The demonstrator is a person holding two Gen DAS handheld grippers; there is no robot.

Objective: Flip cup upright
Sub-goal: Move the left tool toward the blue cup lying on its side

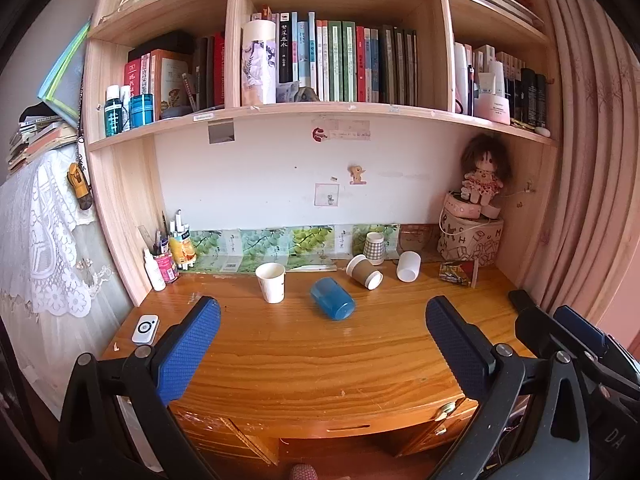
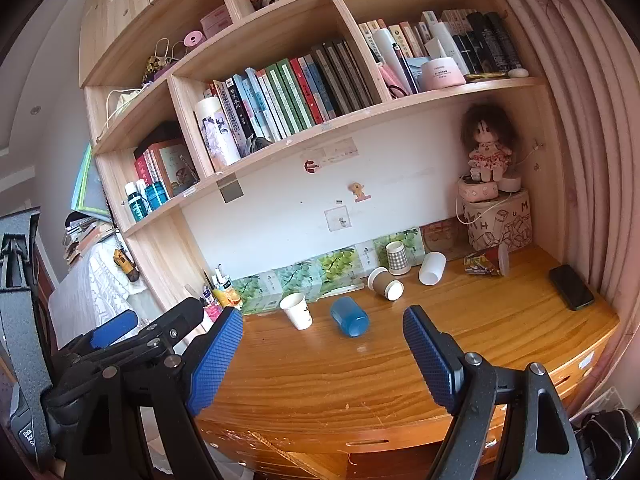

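Observation:
A blue cup (image 1: pixel 333 299) lies on its side on the wooden desk (image 1: pixel 320 360), its base toward me; it also shows in the right wrist view (image 2: pixel 349 316). Behind it a brown paper cup (image 1: pixel 364 272) and a white cup (image 1: pixel 408 266) lie tipped over. A white paper cup (image 1: pixel 271 282) and a checked cup (image 1: pixel 374 246) stand upright. My left gripper (image 1: pixel 322 312) is open and empty, near the desk's front edge, short of the blue cup. My right gripper (image 2: pixel 322 324) is open and empty, also held back from the cups.
A pen holder and bottles (image 1: pixel 168 260) stand at the desk's back left, a small white device (image 1: pixel 145 329) at front left. A patterned box with a doll (image 1: pixel 472 236) fills the back right corner. A black phone (image 2: pixel 571 287) lies at right. Bookshelves hang above.

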